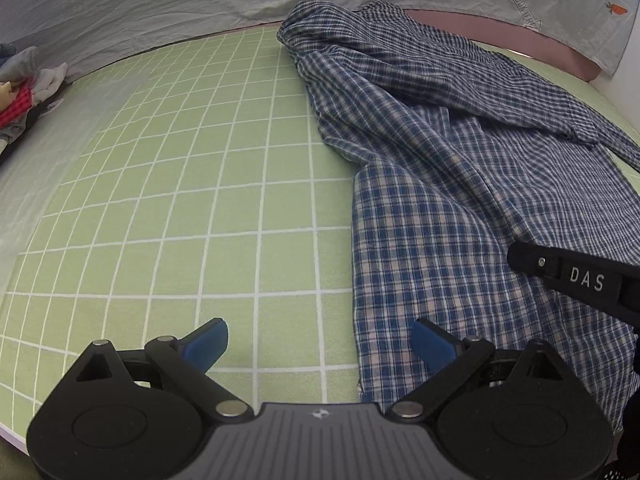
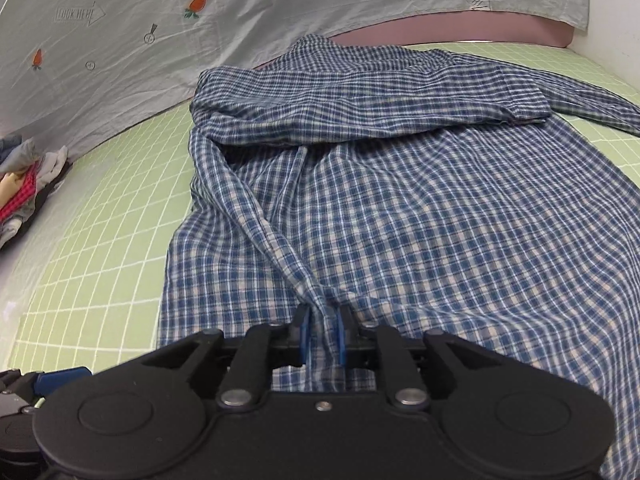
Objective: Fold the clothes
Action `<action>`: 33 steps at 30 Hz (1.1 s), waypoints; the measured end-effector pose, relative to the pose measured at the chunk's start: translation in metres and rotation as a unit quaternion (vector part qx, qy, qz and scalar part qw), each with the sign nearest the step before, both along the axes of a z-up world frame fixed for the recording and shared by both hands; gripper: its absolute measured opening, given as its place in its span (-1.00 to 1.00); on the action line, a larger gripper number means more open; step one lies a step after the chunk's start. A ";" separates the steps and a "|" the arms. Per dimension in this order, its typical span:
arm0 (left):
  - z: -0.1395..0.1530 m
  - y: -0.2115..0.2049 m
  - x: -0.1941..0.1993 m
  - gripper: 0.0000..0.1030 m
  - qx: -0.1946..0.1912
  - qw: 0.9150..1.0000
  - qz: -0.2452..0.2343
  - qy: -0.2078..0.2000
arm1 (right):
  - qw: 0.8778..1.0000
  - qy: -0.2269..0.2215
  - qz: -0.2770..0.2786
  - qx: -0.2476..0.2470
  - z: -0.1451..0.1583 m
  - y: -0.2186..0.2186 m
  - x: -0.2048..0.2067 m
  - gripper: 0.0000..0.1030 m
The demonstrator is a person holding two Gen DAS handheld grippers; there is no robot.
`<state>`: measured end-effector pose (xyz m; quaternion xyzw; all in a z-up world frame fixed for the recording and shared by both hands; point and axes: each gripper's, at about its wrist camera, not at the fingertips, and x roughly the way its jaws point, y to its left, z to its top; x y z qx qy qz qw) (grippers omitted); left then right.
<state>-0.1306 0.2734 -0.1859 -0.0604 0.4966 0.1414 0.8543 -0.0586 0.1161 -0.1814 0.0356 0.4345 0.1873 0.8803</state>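
Shirt: the blue checked shirt lies spread on the green gridded mat, its body mostly flat and its collar end toward the mat's far edge.
Folds showing: one sleeve lies doubled across the chest near the far edge; another long strip of the shirt runs diagonally down the body into my right fingers. The hem end near me lies open and flat.
Progress: I judge it partly folded at most. The sleeves are drawn in over the body, but the body itself is not doubled over, so lengthwise and crosswise folds remain.
Right gripper: its blue pads pinch the end of that strip, lifted just above the shirt body.
Left gripper: fingers spread wide, holding nothing, over the shirt's left edge near the mat's near edge.
Around: a pile of other clothes sits at the mat's far left corner; a pale printed sheet hangs behind the far edge.
In the way: nothing lies on the shirt; the mat to its left is free.
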 end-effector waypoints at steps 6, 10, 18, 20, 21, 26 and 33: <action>-0.005 0.007 -0.001 0.91 -0.011 0.999 0.036 0.011 | 1.000 0.007 0.016 -0.001 0.001 0.002 0.005 -0.44; 0.002 0.017 0.009 0.91 -0.008 0.999 0.038 -0.001 | 1.000 0.013 -0.006 0.016 0.013 -0.001 0.012 -0.28; 0.005 0.031 0.051 0.91 -0.013 0.999 0.047 -0.019 | 0.995 -0.007 -0.095 0.016 0.030 -0.045 0.039 0.04; 0.005 0.033 0.061 0.91 -0.012 0.999 0.048 -0.023 | 0.993 -0.011 -0.119 0.002 0.026 -0.061 0.054 0.04; 0.005 0.034 0.067 0.91 -0.011 0.998 0.049 -0.024 | 0.992 -0.013 -0.127 -0.004 0.026 -0.068 0.060 0.04; 0.002 0.031 0.090 0.91 -0.001 0.998 0.062 -0.025 | 0.985 -0.030 -0.169 -0.021 0.028 -0.109 0.099 0.04; -0.004 0.021 0.115 0.92 0.029 0.994 0.101 -0.006 | 0.984 -0.062 -0.159 -0.046 0.023 -0.145 0.167 -0.02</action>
